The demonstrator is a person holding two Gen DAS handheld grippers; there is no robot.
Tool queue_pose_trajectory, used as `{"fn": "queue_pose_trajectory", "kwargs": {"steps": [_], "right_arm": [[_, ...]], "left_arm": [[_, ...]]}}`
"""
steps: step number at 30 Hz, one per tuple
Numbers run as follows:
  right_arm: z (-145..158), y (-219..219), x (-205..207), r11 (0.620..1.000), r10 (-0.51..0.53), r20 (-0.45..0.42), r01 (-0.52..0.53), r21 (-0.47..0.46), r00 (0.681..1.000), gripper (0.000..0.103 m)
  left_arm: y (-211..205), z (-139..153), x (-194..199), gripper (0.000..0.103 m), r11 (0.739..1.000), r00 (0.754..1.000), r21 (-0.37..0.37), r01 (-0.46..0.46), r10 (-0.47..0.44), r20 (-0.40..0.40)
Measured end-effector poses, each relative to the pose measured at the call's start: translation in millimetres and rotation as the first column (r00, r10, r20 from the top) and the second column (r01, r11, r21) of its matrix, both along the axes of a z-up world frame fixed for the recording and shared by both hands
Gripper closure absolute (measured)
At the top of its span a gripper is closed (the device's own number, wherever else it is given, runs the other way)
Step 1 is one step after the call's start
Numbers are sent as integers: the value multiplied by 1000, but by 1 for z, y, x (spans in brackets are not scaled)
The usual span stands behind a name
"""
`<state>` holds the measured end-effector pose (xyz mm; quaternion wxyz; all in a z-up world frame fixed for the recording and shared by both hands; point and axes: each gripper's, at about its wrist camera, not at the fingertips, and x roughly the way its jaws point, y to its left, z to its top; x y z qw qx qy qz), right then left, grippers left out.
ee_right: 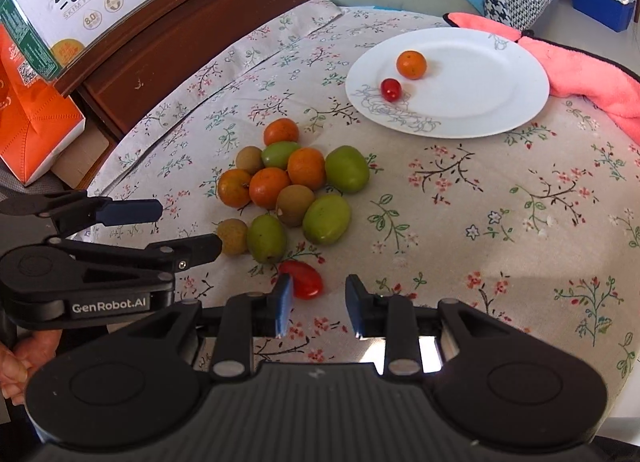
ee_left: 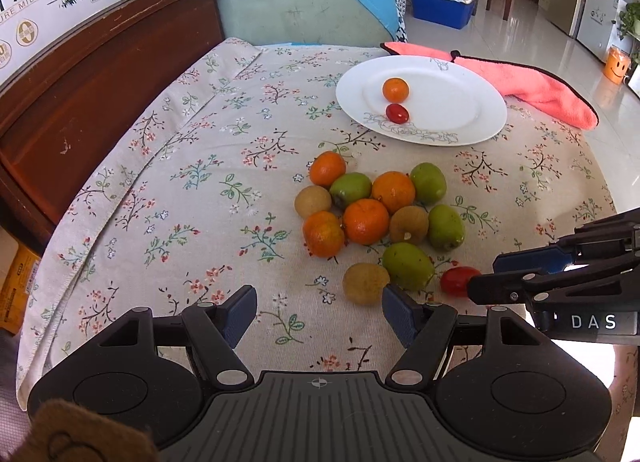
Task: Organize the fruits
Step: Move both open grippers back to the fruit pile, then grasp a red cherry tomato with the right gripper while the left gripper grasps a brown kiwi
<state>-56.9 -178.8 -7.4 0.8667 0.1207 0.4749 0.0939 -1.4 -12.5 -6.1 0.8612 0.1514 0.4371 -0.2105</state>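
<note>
Red and glossy, a cherry tomato (ee_right: 305, 280) lies on the floral tablecloth (ee_right: 480, 202) at the near edge of the fruit pile (ee_right: 292, 190), well short of the white plate (ee_right: 480, 110) by the far edge. The right gripper (ee_right: 318, 302) hovers over it, jaws partly parted, holding nothing; centring before closing gently seems wise. The left gripper (ee_left: 319, 310) gapes empty.

The tablecloth (ee_right: 460, 198) is beige with pink flowers and green sprigs; the plate (ee_right: 480, 102) is white with grey line drawing; the fruit pile (ee_right: 292, 186) mixes orange, green and brown; the towel (ee_right: 592, 74) is pink, dark-edged; the grippers' pads (ee_right: 285, 302) are blue.
</note>
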Motion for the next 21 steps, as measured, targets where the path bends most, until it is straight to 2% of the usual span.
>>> {"fn": "queue_pose_trajectory", "kwargs": {"steps": [13,16,18,21], "right_arm": [[-5,16,5,997,47,14,-46,-55,999,72],[-6,19,5,996,60,27,-57,-74,998,73],[-6,20,5,994,64,31,-61,-87,997,78],[-5,20,5,994,64,31,-61,-92,997,82]], "left_arm": [[1,-9,2,37,1000,1000,-28,15,-15,-14],[0,-10,2,41,999,1000,-35,22,-23,-10],[-1,-11,3,41,998,1000,-49,25,-26,-15],[-3,-13,4,51,997,999,-67,35,-37,-26]]}}
